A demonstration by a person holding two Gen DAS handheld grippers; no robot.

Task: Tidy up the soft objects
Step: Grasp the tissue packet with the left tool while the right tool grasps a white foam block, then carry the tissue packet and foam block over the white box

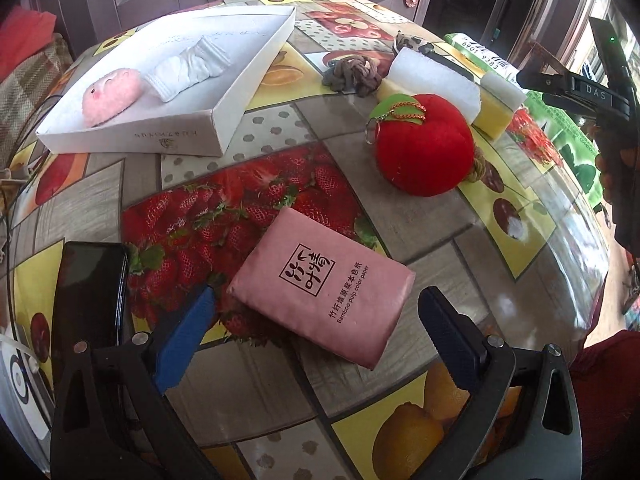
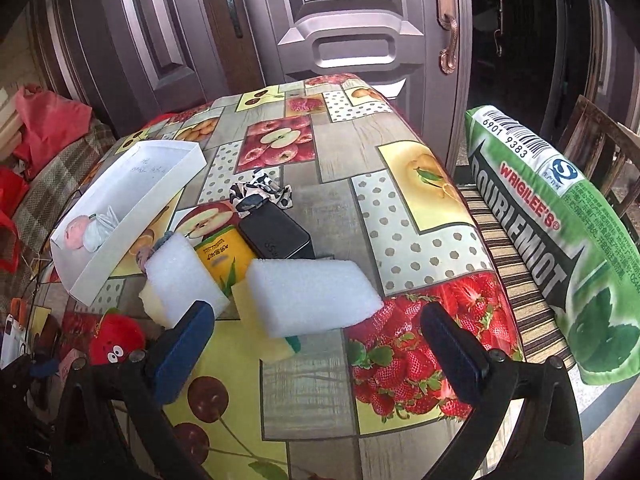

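Both jaws wide, nothing held

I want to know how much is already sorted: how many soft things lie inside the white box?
2. A pink plush lies at the white box's near end, and a rolled white cloth lies right beside it, toward the middle. Nothing else shows inside.
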